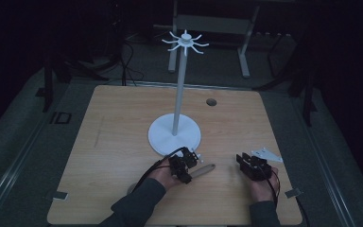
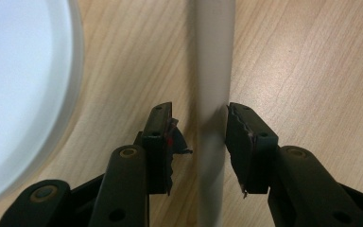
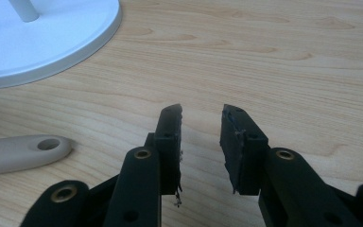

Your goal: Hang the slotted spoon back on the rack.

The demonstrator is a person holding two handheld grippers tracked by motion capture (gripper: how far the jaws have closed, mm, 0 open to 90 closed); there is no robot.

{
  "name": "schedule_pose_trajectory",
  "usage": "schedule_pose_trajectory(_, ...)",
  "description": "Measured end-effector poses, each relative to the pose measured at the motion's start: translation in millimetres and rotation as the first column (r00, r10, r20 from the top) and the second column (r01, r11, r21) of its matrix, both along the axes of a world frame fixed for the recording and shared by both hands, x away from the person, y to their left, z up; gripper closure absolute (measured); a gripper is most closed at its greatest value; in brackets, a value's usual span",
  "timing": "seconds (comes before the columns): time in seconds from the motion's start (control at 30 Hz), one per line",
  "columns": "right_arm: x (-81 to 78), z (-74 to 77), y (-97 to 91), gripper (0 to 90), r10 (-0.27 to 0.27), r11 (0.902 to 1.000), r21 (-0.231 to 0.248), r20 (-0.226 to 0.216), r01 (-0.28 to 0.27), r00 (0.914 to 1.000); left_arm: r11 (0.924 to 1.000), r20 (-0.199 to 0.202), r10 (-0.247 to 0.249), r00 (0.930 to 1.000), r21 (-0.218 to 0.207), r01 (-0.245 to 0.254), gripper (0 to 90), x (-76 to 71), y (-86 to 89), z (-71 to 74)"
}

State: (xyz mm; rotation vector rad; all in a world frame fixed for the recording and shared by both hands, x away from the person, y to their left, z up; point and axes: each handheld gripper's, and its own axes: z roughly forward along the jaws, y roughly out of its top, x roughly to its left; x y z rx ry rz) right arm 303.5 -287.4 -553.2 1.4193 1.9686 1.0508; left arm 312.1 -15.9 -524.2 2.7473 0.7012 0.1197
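1. High view: a utensil handle lies on the tabletop just in front of the white hanging stand, under the left gripper.
2. Left gripper view: the jaws straddle the grey handle, one pad touching and the other apart, so the grip is not yet clenched. Centre it before squeezing.
3. Right gripper view: the right gripper hangs released, holding nothing, beside the handle's holed end.

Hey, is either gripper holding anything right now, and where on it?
The left gripper straddles the utensil handle mid-length, one pad touching, not yet clamped. The right gripper holds nothing.
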Motion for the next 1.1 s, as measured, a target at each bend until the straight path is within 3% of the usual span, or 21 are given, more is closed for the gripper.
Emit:
schedule_pose_trajectory(0.3, 0.3, -1.4, -1.3, 69.6, 0.0, 1.0, -0.001, -0.005, 0.0, 1.0, 0.999, -0.029, -0.014, 0.9995, 0.042, 0.016, 64.8, 1.1, -10.2, -11.2)
schedule_pose_trajectory(0.7, -0.1, -1.6, -0.7, 69.6, 0.0, 1.0, -0.008, -0.004, 0.0, 1.0, 0.9985, -0.032, -0.023, 0.9992, 0.048, 0.025, 71.6, 2.2, -14.3, -10.5)
schedule_pose_trajectory(0.93, 0.6, -2.3, -2.4, 69.6, -0.004, 1.0, -0.006, -0.005, 0.004, 1.0, 0.9982, -0.008, -0.032, 0.9995, 0.05, 0.032, 73.8, 0.0, -13.8, -9.7)
schedule_pose_trajectory(1.1, 0.5, -2.4, -3.5, 69.6, -0.008, 1.0, -0.002, -0.006, 0.008, 1.0, 0.9996, 0.02, -0.015, 0.9997, 0.026, 0.014, 73.8, -1.5, -8.2, -0.8)
